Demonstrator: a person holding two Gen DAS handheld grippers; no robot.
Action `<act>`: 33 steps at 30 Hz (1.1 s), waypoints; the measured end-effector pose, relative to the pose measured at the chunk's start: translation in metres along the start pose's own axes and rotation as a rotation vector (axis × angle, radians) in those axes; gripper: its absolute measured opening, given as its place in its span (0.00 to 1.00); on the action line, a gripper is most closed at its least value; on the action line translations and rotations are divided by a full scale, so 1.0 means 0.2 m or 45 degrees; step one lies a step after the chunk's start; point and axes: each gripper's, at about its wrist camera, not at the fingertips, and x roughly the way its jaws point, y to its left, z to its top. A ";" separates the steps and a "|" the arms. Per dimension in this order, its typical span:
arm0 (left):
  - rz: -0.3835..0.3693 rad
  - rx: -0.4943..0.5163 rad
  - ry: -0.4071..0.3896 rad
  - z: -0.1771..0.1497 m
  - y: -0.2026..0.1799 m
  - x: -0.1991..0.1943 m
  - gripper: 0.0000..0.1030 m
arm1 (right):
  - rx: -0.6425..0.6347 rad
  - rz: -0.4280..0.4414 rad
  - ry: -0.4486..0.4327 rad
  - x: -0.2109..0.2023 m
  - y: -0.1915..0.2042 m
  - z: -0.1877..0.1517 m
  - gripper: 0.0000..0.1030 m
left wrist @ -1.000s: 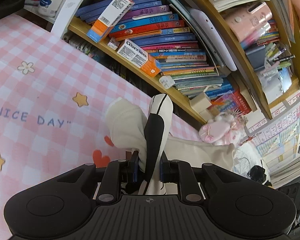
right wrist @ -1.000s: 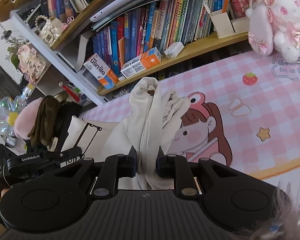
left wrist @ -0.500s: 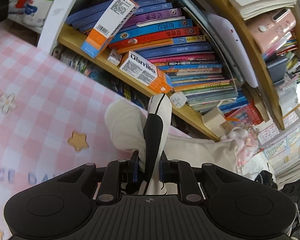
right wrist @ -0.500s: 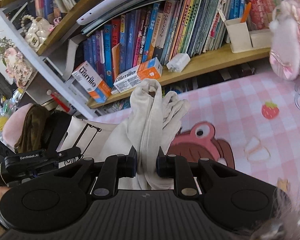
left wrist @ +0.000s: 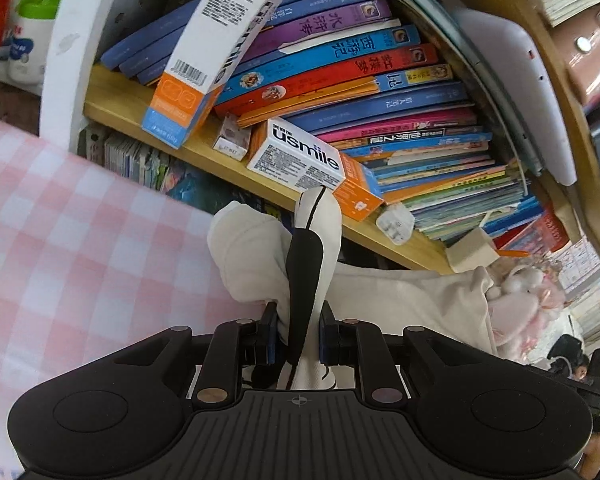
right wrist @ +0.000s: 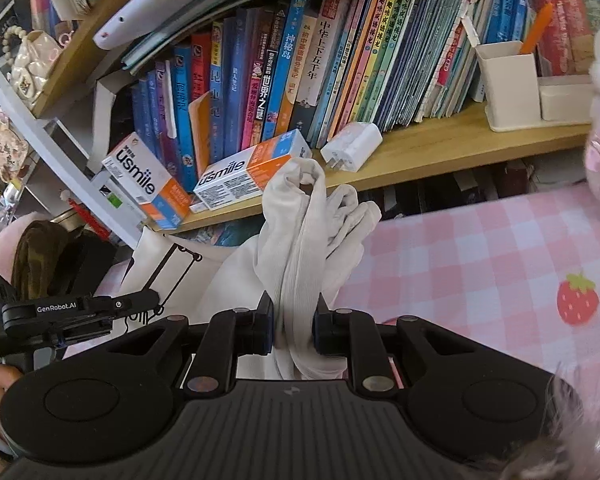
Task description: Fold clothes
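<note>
Both cameras are closing on the bookshelf. Left hand-held gripper and right hand-held gripper are each pinching the cream garment, carrying its edge across the pink checked surface; laying it flat probably comes next.

A wooden bookshelf crammed with books stands behind pink checked cloth.

Cream garment on pink check
Garment bears a black print; cloth pink-and-white checked, red strawberry; boxes white-orange.
</note>
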 end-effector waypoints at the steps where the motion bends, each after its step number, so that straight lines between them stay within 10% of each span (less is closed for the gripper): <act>1: 0.000 0.004 0.000 0.01 0.00 0.02 0.17 | 0.001 -0.002 0.001 0.02 -0.01 0.01 0.16; 16: 0.030 -0.013 0.022 0.05 0.09 0.17 0.18 | 0.042 -0.048 0.010 0.19 -0.16 0.07 0.16; 33: 0.142 0.152 0.034 -0.03 0.07 0.05 0.48 | 0.129 -0.197 0.059 0.18 -0.24 0.02 0.42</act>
